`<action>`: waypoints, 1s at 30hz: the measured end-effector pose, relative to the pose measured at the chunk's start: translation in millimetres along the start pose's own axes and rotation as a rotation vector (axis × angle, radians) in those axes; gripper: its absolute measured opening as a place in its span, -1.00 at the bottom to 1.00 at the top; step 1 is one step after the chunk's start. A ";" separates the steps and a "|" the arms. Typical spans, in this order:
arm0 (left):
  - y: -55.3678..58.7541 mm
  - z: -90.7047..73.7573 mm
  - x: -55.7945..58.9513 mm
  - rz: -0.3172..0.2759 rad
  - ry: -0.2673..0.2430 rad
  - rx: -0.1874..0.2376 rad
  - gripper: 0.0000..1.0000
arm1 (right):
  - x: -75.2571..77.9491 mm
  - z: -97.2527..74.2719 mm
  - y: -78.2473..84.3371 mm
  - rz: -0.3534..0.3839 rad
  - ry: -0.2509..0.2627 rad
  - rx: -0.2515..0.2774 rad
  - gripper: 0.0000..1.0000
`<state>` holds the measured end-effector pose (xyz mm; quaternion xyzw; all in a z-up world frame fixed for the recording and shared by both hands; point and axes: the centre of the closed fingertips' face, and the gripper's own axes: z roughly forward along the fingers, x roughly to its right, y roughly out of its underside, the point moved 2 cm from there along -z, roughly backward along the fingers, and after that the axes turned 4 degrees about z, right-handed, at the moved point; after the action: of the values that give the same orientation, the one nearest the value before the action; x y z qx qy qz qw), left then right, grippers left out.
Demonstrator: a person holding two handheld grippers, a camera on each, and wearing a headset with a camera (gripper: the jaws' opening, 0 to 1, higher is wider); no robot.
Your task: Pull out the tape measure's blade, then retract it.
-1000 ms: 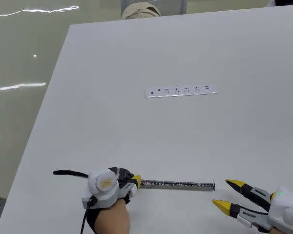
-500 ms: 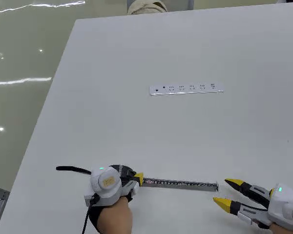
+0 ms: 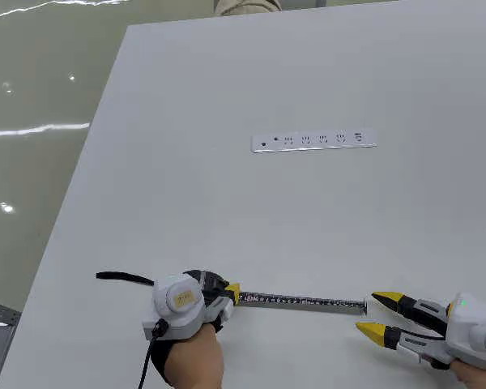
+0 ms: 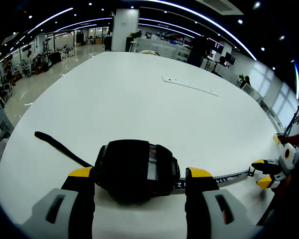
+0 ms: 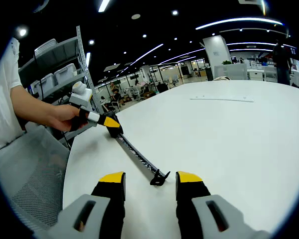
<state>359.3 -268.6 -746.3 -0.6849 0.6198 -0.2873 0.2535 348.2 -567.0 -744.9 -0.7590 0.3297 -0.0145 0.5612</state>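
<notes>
Head view: your left gripper (image 3: 223,298) pinches the black rounded tape measure (image 4: 134,167), thin metal blade (image 3: 304,303) extended on the white table (image 3: 308,219); your right gripper (image 3: 368,312) gapes beside its tip.

Left tongs (image 4: 139,174) clamped across the tape measure (image 4: 133,158) case, my left hand (image 3: 193,356) behind them, low on the surface (image 3: 308,219). Right tongs (image 3: 378,314): jaws apart, gripping nothing, tips pointing left, roughly level.

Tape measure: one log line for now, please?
left claw: shut on tape measure | blade: pulled out, flat on table | right claw: open, at blade tip
</notes>
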 end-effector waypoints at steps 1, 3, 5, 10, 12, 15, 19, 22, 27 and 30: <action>0.1 0.0 0.0 -0.001 -0.001 0.001 0.45 | 0.4 0.5 0.9 0.004 0.000 -0.001 -0.22; 0.3 0.2 -0.3 -0.004 -0.002 0.000 0.44 | 1.2 1.5 2.1 0.005 0.004 -0.006 -0.25; 0.8 0.5 -0.8 -0.003 -0.003 -0.002 0.43 | 1.8 2.5 3.0 0.012 0.000 -0.003 -0.26; 1.2 1.1 -2.1 -0.002 -0.007 -0.002 0.41 | 5.9 4.8 4.9 0.026 0.000 -0.003 -0.29; 1.2 1.5 -2.1 -0.002 -0.007 -0.002 0.41 | 6.3 6.1 7.0 0.033 0.000 -0.002 -0.31; 0.7 1.8 -2.1 -0.007 -0.007 -0.002 0.41 | 8.0 8.2 10.4 0.037 -0.001 -0.010 -0.31; 1.0 2.0 -2.8 -0.005 -0.007 -0.004 0.38 | 7.6 10.7 9.4 0.041 -0.005 -0.008 -0.34; 1.2 2.0 -2.0 0.000 -0.008 -0.002 0.40 | 8.6 12.0 7.3 0.041 -0.009 -0.005 -0.36; 1.1 1.8 -2.2 -0.001 -0.009 -0.002 0.40 | 7.9 13.8 7.0 0.043 -0.026 -0.005 -0.40; 1.3 1.9 -2.5 0.004 -0.008 -0.002 0.39 | 5.6 14.8 6.7 0.049 -0.041 -0.008 -0.43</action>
<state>359.5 -266.2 -748.8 -0.6852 0.6204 -0.2832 0.2558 355.2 -558.5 -758.0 -0.7531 0.3367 0.0161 0.5649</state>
